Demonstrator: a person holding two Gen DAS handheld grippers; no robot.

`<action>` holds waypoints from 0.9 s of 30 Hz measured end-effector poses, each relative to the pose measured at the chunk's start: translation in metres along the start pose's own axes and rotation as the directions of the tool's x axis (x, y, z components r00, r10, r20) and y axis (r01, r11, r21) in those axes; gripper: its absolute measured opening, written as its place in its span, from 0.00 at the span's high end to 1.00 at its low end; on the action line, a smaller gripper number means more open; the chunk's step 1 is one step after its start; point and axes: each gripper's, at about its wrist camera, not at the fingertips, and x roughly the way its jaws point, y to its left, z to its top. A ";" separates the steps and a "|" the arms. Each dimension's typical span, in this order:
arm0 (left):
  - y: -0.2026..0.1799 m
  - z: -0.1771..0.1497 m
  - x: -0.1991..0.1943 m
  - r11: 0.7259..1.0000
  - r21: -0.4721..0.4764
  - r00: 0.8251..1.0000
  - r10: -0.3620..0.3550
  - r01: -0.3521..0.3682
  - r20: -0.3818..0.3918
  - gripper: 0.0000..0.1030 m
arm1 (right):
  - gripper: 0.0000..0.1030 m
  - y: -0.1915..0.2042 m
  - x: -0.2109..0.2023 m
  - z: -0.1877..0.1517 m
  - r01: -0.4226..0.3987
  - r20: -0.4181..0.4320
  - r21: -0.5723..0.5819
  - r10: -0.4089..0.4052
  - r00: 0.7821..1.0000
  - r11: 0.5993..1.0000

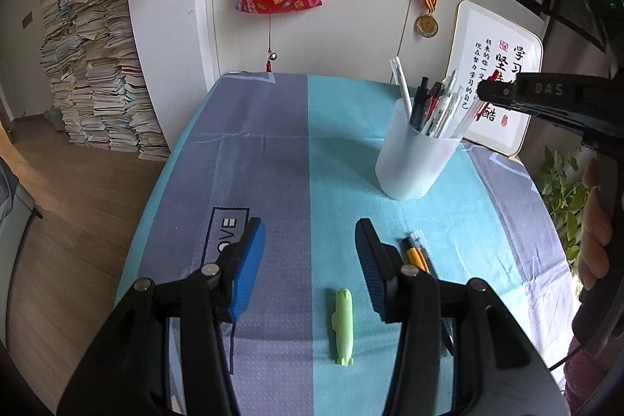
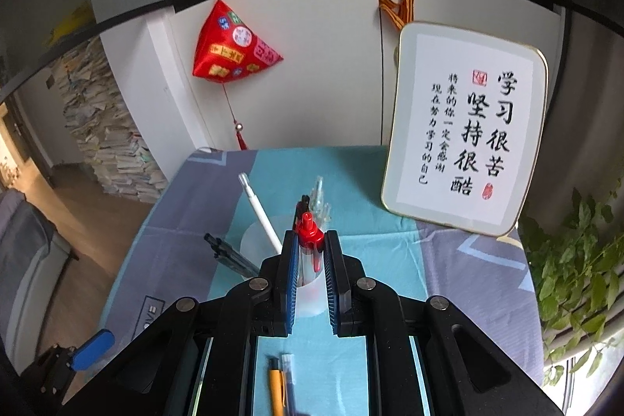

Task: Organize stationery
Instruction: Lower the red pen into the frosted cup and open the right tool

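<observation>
Two grippers work over the striped tablecloth [image 1: 273, 151]. Nearest, the left gripper [image 1: 310, 260] hangs released above a small green pen-like piece [image 1: 342, 326], gripping nothing; just right of it lie an orange pen [image 1: 419, 256] and a clear one beside it. Farther off and to the right, the right gripper [image 2: 311, 260] is clenched on a clear-barrelled pen with a red cap [image 2: 308, 232], poised over the translucent white cup [image 1: 415, 158], which already holds several pens leaning outward. The risk, I judge: the held pen could catch on those crowded pens or the rim on its way in and tip the light cup, or fall outside if let go early.
</observation>
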 end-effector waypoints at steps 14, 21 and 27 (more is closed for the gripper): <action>-0.008 -0.004 0.005 1.000 0.010 1.000 -0.003 0.003 -0.023 0.55 | 0.87 -0.007 0.021 -0.010 -0.046 -0.089 0.045 0.050 0.995 0.998; -0.012 -0.005 0.003 1.000 0.011 1.000 -0.004 0.004 -0.026 0.55 | 0.87 -0.017 0.003 -0.024 -0.075 -0.098 0.067 0.082 0.992 0.995; -0.018 -0.008 0.002 1.000 0.013 0.999 -0.009 0.010 -0.035 0.55 | 0.87 -0.021 -0.011 -0.053 -0.094 -0.158 0.034 0.099 0.983 0.995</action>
